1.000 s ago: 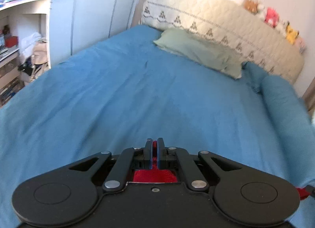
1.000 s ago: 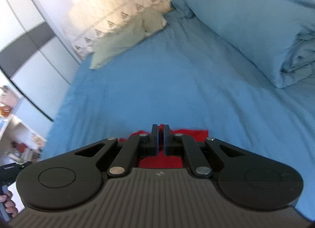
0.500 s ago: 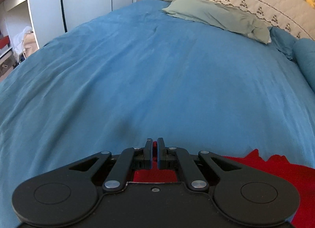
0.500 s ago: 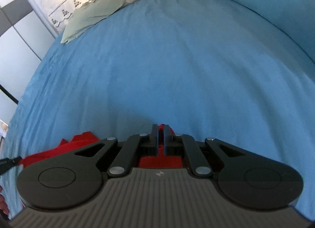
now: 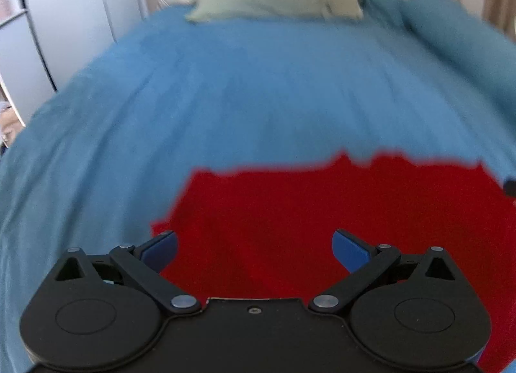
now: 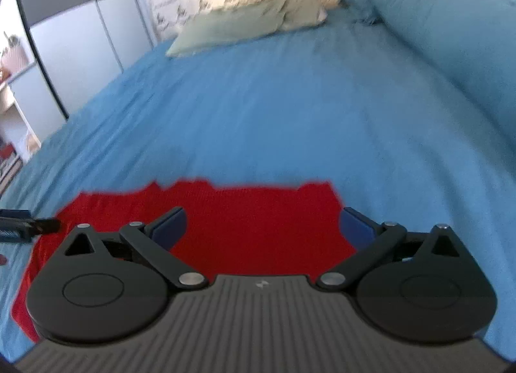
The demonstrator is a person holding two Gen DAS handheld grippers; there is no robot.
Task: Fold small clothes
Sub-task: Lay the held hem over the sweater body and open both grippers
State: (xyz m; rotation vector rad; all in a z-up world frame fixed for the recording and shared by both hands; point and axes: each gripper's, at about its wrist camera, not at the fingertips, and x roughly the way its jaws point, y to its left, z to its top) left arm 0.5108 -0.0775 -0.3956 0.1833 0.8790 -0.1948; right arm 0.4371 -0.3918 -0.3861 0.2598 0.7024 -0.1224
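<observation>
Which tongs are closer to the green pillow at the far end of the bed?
Can't tell; neither looks clearly closer. The left tongs and right tongs both hang open over the red cloth, and the green pillow lies far up the blue bed from both.

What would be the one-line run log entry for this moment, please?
left gripper: open, just released | right gripper: open, just released | red garment: spread on blue bedsheet, not held | fold: not visible
</observation>
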